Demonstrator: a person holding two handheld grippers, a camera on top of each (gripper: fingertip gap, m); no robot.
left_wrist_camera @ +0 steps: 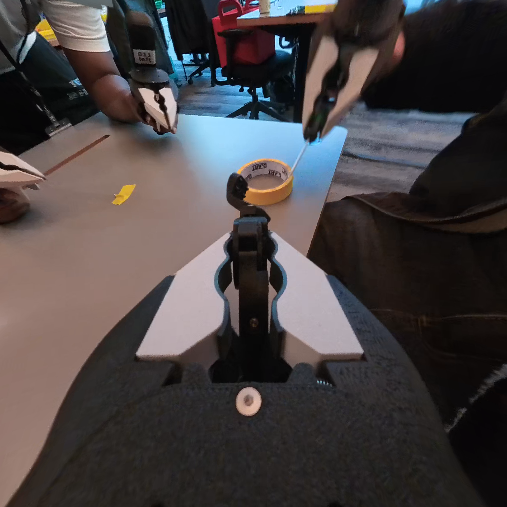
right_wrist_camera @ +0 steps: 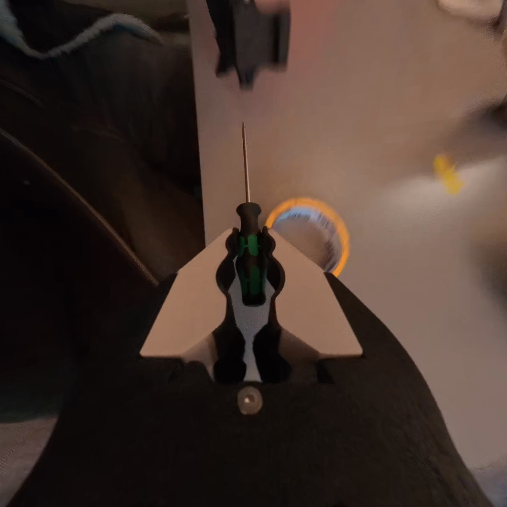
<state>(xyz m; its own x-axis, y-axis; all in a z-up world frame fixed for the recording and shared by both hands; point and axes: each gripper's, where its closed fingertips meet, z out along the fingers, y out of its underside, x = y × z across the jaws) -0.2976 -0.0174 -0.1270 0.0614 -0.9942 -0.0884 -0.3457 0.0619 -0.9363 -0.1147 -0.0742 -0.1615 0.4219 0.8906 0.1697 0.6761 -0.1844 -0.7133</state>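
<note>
Left gripper point(left_wrist_camera: 249, 233) clenched on black plastic part point(left_wrist_camera: 248, 247), hooked end point(left_wrist_camera: 236, 189) jutting past tips above grey table point(left_wrist_camera: 137, 247). Right gripper point(right_wrist_camera: 249, 233) clenched on green-black screwdriver point(right_wrist_camera: 249, 263), thin shaft pointing ahead along table's edge. Yellow tape roll point(left_wrist_camera: 267, 181) near table's right edge, just beyond hooked end. Yellow tape scrap point(left_wrist_camera: 124, 194) mid-table. Another person's gripper point(left_wrist_camera: 159, 109) at far edge.
</note>
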